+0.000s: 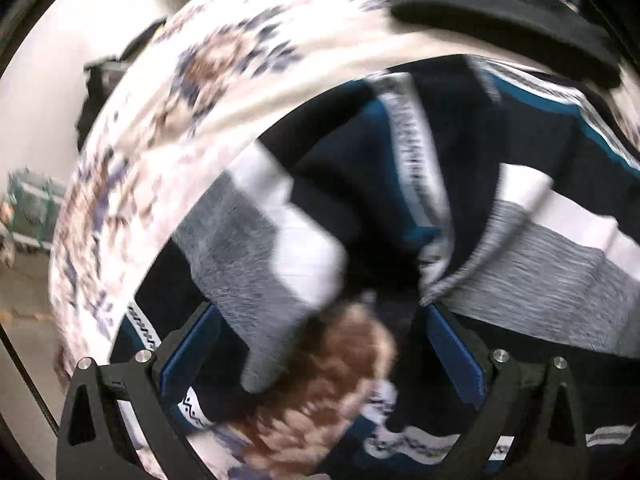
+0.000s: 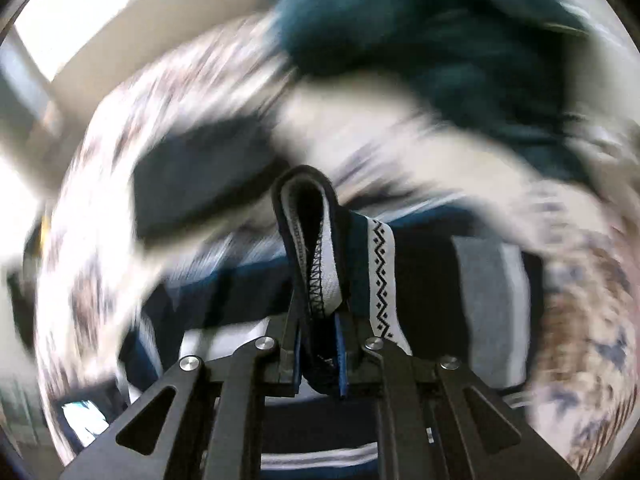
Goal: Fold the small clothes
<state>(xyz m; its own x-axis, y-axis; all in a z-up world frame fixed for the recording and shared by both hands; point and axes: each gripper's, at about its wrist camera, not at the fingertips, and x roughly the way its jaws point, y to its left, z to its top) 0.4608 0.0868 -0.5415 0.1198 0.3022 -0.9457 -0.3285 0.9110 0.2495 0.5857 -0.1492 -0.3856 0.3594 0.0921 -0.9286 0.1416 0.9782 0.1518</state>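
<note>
A small navy, teal, white and grey striped garment (image 1: 420, 184) lies on a floral tablecloth (image 1: 168, 112). My left gripper (image 1: 320, 344) is open right above it, its blue-padded fingers (image 1: 188, 356) spread wide with loose cloth between them. In the right wrist view my right gripper (image 2: 320, 340) is shut on a folded edge of the same garment (image 2: 316, 248), a navy band with white zigzag trim, lifted off the cloth. The view is blurred by motion.
A dark folded cloth (image 1: 508, 12) lies at the far side of the table. A heap of teal clothing (image 2: 440, 40) sits behind the held edge. A green crate (image 1: 32, 208) stands on the floor to the left, past the table edge.
</note>
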